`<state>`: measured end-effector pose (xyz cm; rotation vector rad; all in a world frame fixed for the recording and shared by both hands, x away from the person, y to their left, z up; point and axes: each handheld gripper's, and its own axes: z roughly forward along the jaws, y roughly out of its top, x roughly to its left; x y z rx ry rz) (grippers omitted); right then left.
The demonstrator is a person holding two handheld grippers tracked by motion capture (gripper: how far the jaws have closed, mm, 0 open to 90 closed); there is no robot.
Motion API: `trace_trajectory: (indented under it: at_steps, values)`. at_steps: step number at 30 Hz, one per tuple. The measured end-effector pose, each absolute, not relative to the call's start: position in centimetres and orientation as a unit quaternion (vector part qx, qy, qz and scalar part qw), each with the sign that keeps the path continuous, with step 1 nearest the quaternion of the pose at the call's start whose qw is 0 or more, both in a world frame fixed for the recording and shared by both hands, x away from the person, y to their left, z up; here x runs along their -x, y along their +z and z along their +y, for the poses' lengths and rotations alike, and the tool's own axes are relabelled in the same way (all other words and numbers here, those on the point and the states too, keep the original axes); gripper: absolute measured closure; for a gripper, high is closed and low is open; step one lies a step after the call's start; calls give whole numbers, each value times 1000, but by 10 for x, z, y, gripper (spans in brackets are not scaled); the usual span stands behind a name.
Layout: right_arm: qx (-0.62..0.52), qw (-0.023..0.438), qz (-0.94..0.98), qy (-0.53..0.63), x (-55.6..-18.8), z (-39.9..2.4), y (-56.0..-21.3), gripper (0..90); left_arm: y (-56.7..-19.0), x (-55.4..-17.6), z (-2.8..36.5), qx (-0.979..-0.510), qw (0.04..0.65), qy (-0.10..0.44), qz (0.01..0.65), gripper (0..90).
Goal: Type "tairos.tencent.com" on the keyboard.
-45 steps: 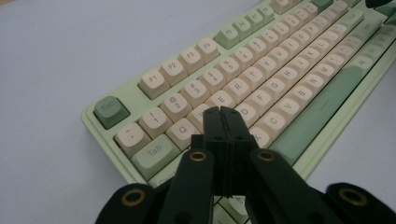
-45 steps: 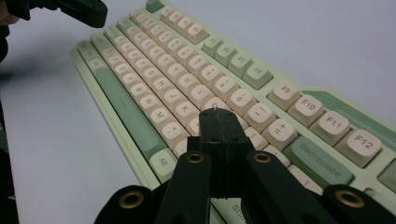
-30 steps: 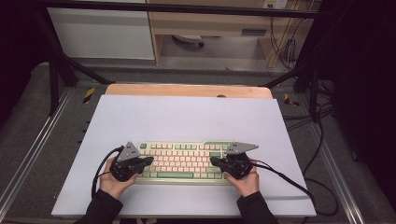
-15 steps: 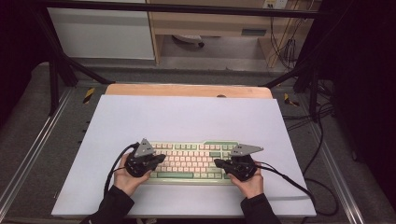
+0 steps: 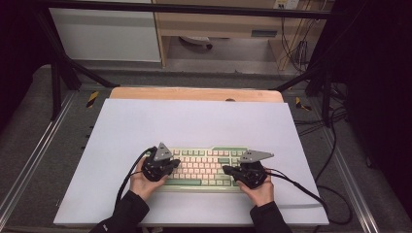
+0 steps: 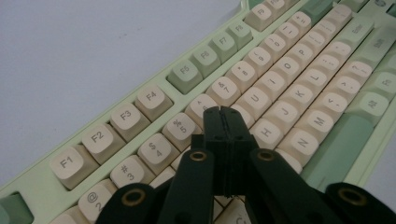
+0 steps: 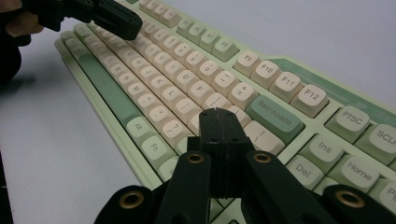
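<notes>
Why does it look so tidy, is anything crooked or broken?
Nothing stands out. The keyboard lies straight on the white table with all visible keys in place. The left tool and right tool are both shut over its keys, holding nothing.
</notes>
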<state>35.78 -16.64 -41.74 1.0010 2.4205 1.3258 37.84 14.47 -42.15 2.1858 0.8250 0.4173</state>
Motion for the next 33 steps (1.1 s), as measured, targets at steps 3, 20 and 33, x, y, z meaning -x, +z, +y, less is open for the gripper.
trace_trajectory:
  at_steps: [3,20,33]
  values:
    - [-338,104,820,451,-358,-167,-417,900,-424,-379,142,-856,371,164,320,900]
    - [-339,103,820,449,-357,-166,-418,900,-419,-375,147,-852,388,163,313,900]
    - [-338,103,822,448,-357,-166,-418,900,-406,-369,182,-836,402,169,332,900]
